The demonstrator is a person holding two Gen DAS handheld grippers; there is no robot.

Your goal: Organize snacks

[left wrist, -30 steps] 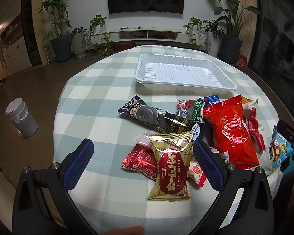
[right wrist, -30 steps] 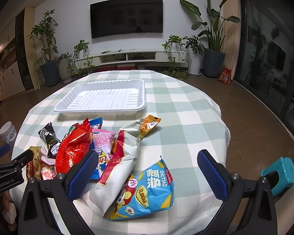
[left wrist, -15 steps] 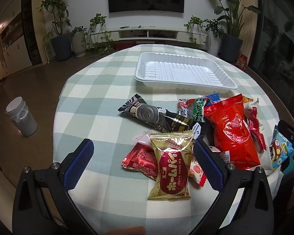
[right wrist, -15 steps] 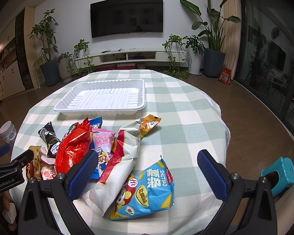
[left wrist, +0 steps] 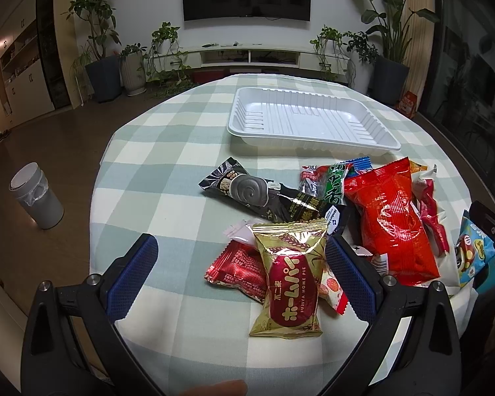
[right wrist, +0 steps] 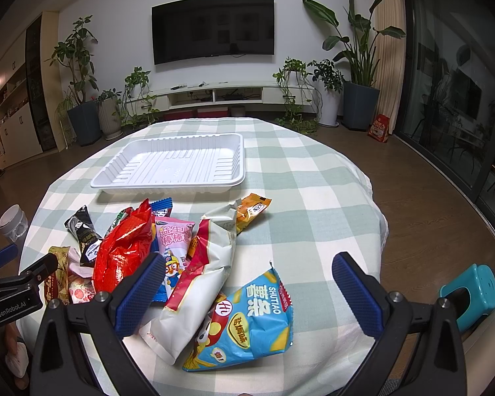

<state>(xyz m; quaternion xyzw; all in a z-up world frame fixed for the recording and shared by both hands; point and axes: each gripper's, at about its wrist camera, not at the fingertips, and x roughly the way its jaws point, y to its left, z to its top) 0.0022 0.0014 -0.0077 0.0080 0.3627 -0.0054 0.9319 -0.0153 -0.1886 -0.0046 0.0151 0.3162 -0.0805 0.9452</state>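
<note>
A pile of snack packets lies on the checked tablecloth in front of an empty white tray (left wrist: pixel 313 122) (right wrist: pixel 178 165). My left gripper (left wrist: pixel 241 277) is open above a gold home-pie packet (left wrist: pixel 290 280), with a small red packet (left wrist: pixel 237 267) beside it. Farther off lie a black roll-cake packet (left wrist: pixel 247 191), a green packet (left wrist: pixel 335 184) and a big red bag (left wrist: pixel 392 217) (right wrist: pixel 122 250). My right gripper (right wrist: pixel 247 297) is open over a blue chips bag (right wrist: pixel 247 320) and a white bag (right wrist: pixel 201 280); a pink packet (right wrist: pixel 175 241) and an orange packet (right wrist: pixel 252 211) lie behind them.
The round table (right wrist: pixel 313 198) drops off close on the right and near sides. On the floor stand a grey bin (left wrist: pixel 36 194) at the left and a teal stool (right wrist: pixel 472 297) at the right. The left gripper's body (right wrist: pixel 13 293) shows at the right wrist view's left edge.
</note>
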